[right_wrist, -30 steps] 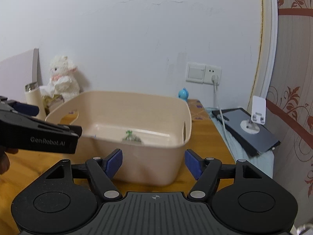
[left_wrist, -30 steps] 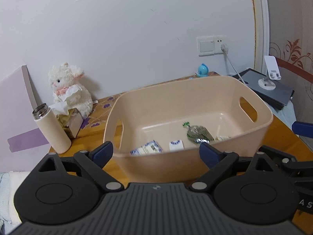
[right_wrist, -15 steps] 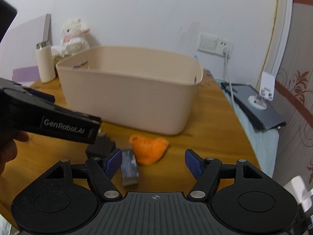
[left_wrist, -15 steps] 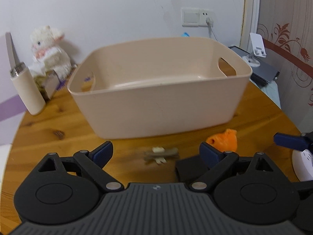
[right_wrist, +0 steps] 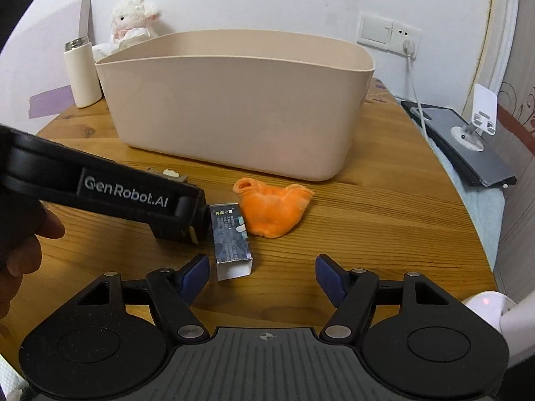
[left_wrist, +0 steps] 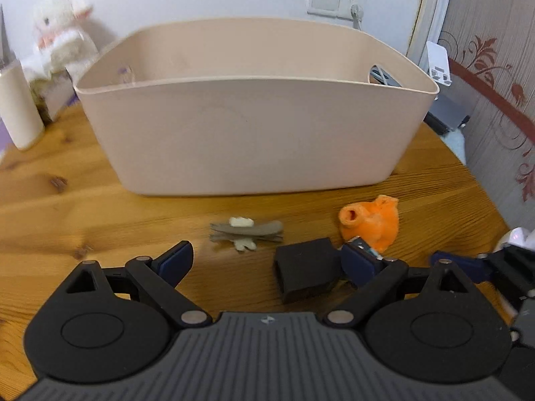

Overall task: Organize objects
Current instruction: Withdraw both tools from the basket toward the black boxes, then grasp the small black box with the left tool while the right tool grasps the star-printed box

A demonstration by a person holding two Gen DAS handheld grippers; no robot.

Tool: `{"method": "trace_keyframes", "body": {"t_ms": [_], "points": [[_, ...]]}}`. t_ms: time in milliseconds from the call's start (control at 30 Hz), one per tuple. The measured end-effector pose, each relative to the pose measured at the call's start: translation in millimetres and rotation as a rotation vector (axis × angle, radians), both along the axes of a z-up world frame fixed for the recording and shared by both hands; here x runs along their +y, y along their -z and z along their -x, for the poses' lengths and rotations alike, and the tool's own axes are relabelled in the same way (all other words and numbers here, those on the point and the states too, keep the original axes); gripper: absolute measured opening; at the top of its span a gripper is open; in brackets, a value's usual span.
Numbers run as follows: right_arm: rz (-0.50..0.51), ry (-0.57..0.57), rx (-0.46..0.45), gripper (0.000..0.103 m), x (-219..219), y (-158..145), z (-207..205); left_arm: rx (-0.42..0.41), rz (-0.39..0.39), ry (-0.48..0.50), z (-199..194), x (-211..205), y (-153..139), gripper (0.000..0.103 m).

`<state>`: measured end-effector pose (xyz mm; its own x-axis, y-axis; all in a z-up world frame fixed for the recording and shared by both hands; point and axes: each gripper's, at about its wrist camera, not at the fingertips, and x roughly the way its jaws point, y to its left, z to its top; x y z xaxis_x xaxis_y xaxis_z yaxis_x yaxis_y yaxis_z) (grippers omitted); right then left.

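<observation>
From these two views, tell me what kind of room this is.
Probably a bedroom or living room in a home. A plush lamb sits against the wall at the back of a round wooden table, patterned wallpaper covers the side wall, and a charger cable is plugged into the wall socket.

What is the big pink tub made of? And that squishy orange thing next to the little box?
The tub looks like smooth plastic: one moulded piece with a thin rolled rim and a soft matte sheen. The orange thing seems to be fleecy cloth, since it is fuzzy, crumpled and folded in on itself. The little box looks like printed cardboard, with sharp folded edges and an open white end.
</observation>
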<state>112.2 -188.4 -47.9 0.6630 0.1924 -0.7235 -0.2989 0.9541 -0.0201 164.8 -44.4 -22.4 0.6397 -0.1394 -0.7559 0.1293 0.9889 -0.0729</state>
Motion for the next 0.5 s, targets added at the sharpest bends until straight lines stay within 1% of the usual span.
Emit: {"method": "trace_keyframes", "body": {"t_ms": [67, 167, 233, 267, 333, 367, 433, 467, 500], "points": [[0.003, -0.002, 0.002, 0.073, 1.9, 1.7, -2.7, 0.014, 0.034, -0.003, -2.1, 0.8, 2.0, 0.096], [-0.003, 0.001, 0.003, 0.070, 3.1, 3.7, -5.6, 0.017, 0.008, -0.004, -5.8, -3.0, 7.4, 0.096], [-0.006, 0.001, 0.005, 0.062, 2.5, 5.0, -7.3, 0.012, 0.026, -0.002, -6.3, -1.4, 10.2, 0.096], [-0.008, 0.000, 0.006, 0.060, 2.3, 5.9, -8.0, 0.016, 0.041, -0.006, -6.9, 0.4, 11.2, 0.094], [-0.019, -0.004, 0.003, 0.052, 2.0, 6.5, -8.4, 0.033, 0.065, -0.003, -9.2, 3.3, 11.9, 0.080], [-0.022, -0.005, 0.001, 0.050, 1.7, 6.4, -8.6, 0.052, 0.068, 0.004, -10.8, 3.9, 13.3, 0.065], [-0.024, -0.012, -0.004, 0.039, 3.0, 6.3, -9.2, 0.042, 0.038, 0.007, -10.2, 3.2, 14.5, 0.063], [-0.026, -0.016, -0.006, 0.037, 3.8, 6.5, -9.7, 0.039, 0.028, 0.011, -9.8, 3.0, 15.4, 0.059], [-0.029, -0.020, -0.008, 0.031, 4.7, 6.6, -9.6, 0.032, 0.021, 0.012, -9.3, 3.1, 15.7, 0.054]]}}
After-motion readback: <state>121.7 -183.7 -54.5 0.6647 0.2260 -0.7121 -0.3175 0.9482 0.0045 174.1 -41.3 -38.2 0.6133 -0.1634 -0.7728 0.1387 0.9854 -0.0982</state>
